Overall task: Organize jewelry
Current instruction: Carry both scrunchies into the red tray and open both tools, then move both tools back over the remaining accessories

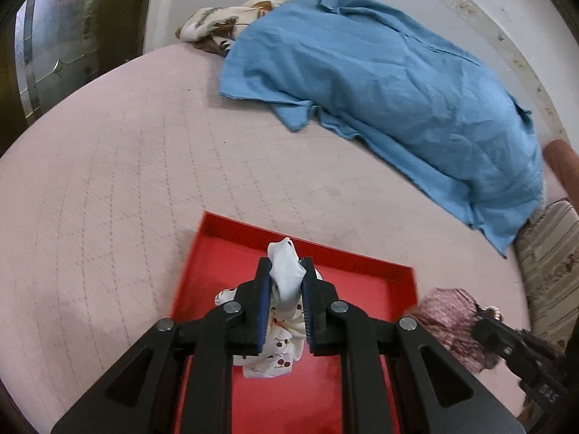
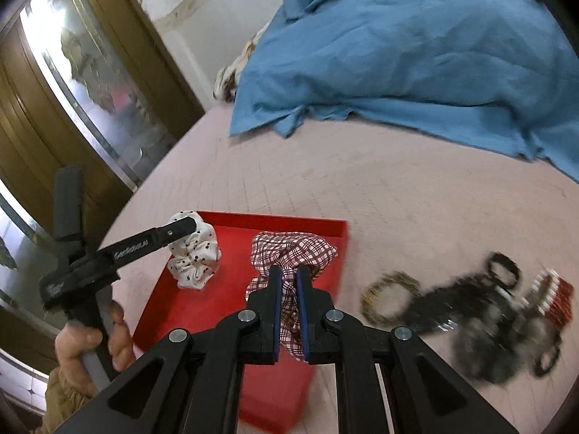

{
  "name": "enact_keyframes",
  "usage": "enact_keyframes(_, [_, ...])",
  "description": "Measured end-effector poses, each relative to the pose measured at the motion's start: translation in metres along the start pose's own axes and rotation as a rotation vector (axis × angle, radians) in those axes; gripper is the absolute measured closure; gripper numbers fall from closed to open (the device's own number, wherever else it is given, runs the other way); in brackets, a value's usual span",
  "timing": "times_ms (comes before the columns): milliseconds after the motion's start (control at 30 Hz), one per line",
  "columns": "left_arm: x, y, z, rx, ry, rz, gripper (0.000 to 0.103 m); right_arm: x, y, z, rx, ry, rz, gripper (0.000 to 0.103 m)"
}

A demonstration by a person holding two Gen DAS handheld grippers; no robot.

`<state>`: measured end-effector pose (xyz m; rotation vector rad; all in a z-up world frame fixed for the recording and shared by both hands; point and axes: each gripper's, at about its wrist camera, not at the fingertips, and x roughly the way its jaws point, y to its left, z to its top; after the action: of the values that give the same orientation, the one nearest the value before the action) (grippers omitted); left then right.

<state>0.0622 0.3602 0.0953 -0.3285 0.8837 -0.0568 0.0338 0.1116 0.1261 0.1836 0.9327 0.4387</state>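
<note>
A red tray (image 1: 362, 264) lies on the pink bed; it also shows in the right wrist view (image 2: 275, 222). My left gripper (image 1: 286, 264) is shut on a white scrunchie with a cherry print (image 1: 278, 343) and holds it over the tray; the same scrunchie (image 2: 197, 256) and left gripper (image 2: 188, 222) show in the right wrist view. My right gripper (image 2: 288, 269) is shut on a red-and-white checked scrunchie (image 2: 293, 251) over the tray's right side; it shows blurred in the left wrist view (image 1: 448, 307).
A blurred heap of jewelry (image 2: 470, 311), with a gold ring-shaped bangle (image 2: 389, 298) and red beads (image 2: 559, 298), lies on the bed right of the tray. A blue cloth (image 1: 380, 72) covers the far bed. A wooden door (image 2: 72, 90) stands left.
</note>
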Motion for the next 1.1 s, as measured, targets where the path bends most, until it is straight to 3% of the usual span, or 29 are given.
enact_keyframes(100, [0.008, 0.003, 0.001, 0.015, 0.003, 0.007, 0.087, 0.036, 0.005, 0.008, -0.005, 0.043, -0.018, 0.094])
enact_keyframes(200, [0.013, 0.002, 0.001, 0.033, 0.013, 0.011, 0.078, 0.063, 0.003, 0.012, 0.011, 0.078, -0.026, 0.094])
enact_keyframes(267, [0.014, 0.002, 0.002, 0.026, 0.012, -0.001, 0.053, 0.075, 0.001, 0.015, 0.022, 0.095, -0.022, 0.093])
enact_keyframes(333, [0.011, 0.002, 0.004, 0.015, -0.007, -0.014, 0.038, 0.079, 0.0, 0.016, 0.029, 0.095, -0.016, 0.093])
enact_keyframes(433, [0.004, 0.0, 0.003, 0.01, -0.032, -0.035, 0.03, 0.076, -0.004, 0.018, 0.047, 0.093, -0.006, 0.076])
enact_keyframes(467, [0.002, -0.001, 0.003, 0.01, -0.035, -0.041, 0.027, 0.074, -0.004, 0.018, 0.052, 0.089, -0.002, 0.064])
enact_keyframes(500, [0.0, -0.002, 0.002, 0.012, -0.039, -0.046, 0.026, 0.07, -0.005, 0.019, 0.063, 0.079, 0.005, 0.052])
enact_keyframes(600, [-0.006, -0.006, -0.001, 0.025, -0.05, -0.045, 0.025, 0.055, -0.01, 0.02, 0.099, 0.049, 0.03, 0.041])
enact_keyframes(867, [-0.028, -0.021, -0.013, 0.101, -0.107, -0.029, 0.023, 0.001, -0.03, 0.011, 0.2, 0.003, 0.115, 0.026])
enact_keyframes(1100, [-0.05, -0.045, -0.038, 0.148, -0.148, -0.057, 0.02, -0.052, -0.064, -0.033, 0.263, 0.017, 0.102, 0.021])
